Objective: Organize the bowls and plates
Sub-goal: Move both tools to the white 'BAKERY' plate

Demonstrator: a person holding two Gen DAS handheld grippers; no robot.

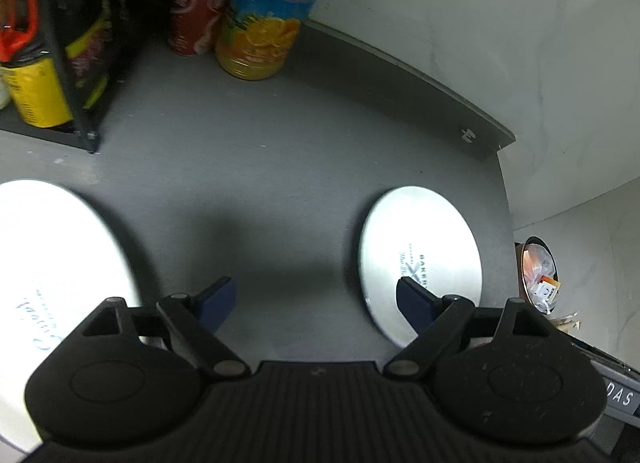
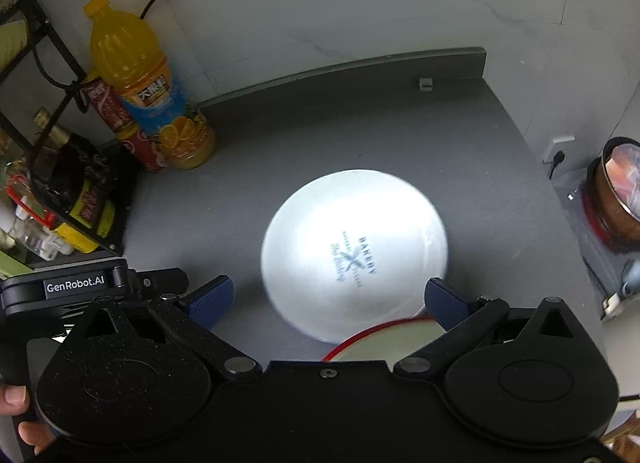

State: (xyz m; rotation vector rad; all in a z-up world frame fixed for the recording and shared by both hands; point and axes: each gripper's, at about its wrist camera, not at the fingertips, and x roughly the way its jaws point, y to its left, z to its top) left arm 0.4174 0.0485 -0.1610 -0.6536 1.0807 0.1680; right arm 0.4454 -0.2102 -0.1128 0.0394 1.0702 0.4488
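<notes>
In the left wrist view, a large white plate (image 1: 60, 263) fills the lower left of the frame, partly hidden under the left gripper (image 1: 316, 303); only this view shows it. The left gripper's jaws stand wide apart over bare grey table (image 1: 260, 167), holding nothing. At upper left a black wire rack (image 1: 80, 63) holds yellow and dark packets. Right of it, at top centre, a red can (image 1: 192, 19) stands beside an orange juice bottle (image 1: 264, 19), cut off at the top here. At centre right a smaller white plate with blue "BAKERY" lettering (image 1: 420, 259) lies flat near the table's right edge, its near rim covered by the right-hand blue finger (image 1: 416, 303). Beyond the edge, at far right, a bin with scraps (image 1: 540, 271) sits lower down.

In the right wrist view, the left gripper's body, marked "GenRobot.AI" (image 2: 76, 287), shows at the left edge with fingertips of a hand (image 2: 16, 399) below it. The rack (image 2: 60, 167) is at left, and the juice bottle (image 2: 140, 83) shows whole, yellow cap included, with the red can (image 2: 120, 119) behind it. The lettered plate (image 2: 352, 247) sits in mid frame, blurred, just ahead of the right gripper (image 2: 330, 299), whose jaws are also spread and empty. Only this view shows a red-rimmed dish (image 2: 384, 339) at lower centre, overlapping the plate's near edge and mostly hidden by the gripper body. A brown pot-like bin (image 2: 616, 199) stands at far right.
</notes>
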